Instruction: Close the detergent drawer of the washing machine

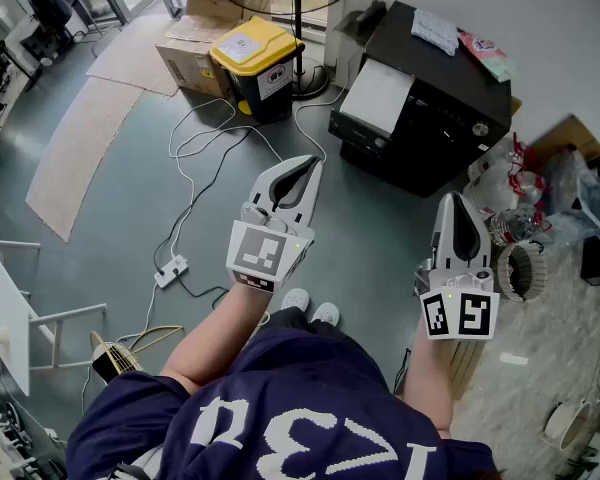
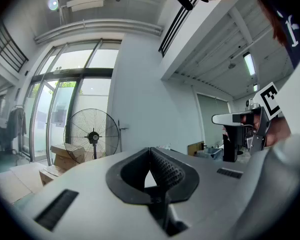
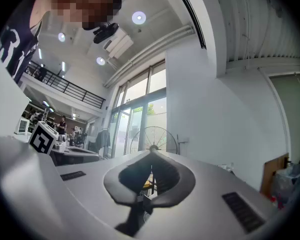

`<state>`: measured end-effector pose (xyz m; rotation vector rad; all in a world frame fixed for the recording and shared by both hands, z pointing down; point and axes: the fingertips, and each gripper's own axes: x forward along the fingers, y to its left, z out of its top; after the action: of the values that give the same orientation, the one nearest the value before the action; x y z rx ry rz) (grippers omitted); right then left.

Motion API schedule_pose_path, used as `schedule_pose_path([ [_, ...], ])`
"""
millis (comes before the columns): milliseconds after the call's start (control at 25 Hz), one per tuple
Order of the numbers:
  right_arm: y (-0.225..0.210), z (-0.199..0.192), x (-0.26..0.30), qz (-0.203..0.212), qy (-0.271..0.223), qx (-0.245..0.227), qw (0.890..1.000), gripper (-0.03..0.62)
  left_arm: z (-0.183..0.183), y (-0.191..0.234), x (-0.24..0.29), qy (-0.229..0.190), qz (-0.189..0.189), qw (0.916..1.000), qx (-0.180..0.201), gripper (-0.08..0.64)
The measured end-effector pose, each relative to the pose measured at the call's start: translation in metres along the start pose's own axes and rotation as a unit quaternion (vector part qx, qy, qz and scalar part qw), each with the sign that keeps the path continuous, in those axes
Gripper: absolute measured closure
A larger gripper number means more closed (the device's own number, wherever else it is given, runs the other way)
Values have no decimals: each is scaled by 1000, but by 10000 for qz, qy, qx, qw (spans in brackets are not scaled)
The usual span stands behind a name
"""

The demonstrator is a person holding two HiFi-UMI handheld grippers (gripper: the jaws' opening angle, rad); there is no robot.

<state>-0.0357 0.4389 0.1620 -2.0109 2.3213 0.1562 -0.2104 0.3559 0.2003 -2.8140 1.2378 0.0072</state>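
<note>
No washing machine or detergent drawer can be made out in any view. In the head view my left gripper (image 1: 306,162) is held out level over the grey floor, jaws shut and empty. My right gripper (image 1: 454,199) is beside it on the right, also shut with nothing in it. The left gripper view shows the left gripper (image 2: 150,151) with its pads together, pointing at a white wall and a standing fan (image 2: 92,135). The right gripper (image 3: 151,155) is likewise closed in its own view, aimed toward tall windows. A black boxy appliance (image 1: 430,108) with a white panel stands ahead on the right.
A yellow-lidded bin (image 1: 255,60) and cardboard boxes (image 1: 187,46) stand ahead beside the fan's base (image 1: 306,84). White cables run across the floor to a power strip (image 1: 170,270). Bags, bottles and a basket (image 1: 523,271) crowd the right side. The person's shoes (image 1: 311,306) show below.
</note>
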Motion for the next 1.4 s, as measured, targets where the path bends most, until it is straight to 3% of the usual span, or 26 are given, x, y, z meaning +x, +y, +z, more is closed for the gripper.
schedule_pose_path([
  [320, -19, 5, -13, 45, -145, -31, 9999, 578, 0, -25, 5, 133, 39, 9999, 91, 540],
  [480, -26, 7, -19, 127, -236, 98, 9996, 578, 5, -32, 7, -76, 138, 9998, 97, 540],
  [880, -36, 9, -20, 262, -312, 188, 9990, 577, 8, -43, 8, -98, 265, 9995, 167, 540],
  [1400, -45, -10, 51, 243, -223, 178, 9993, 577, -7, 2, 65, -72, 178, 9997, 169, 540],
])
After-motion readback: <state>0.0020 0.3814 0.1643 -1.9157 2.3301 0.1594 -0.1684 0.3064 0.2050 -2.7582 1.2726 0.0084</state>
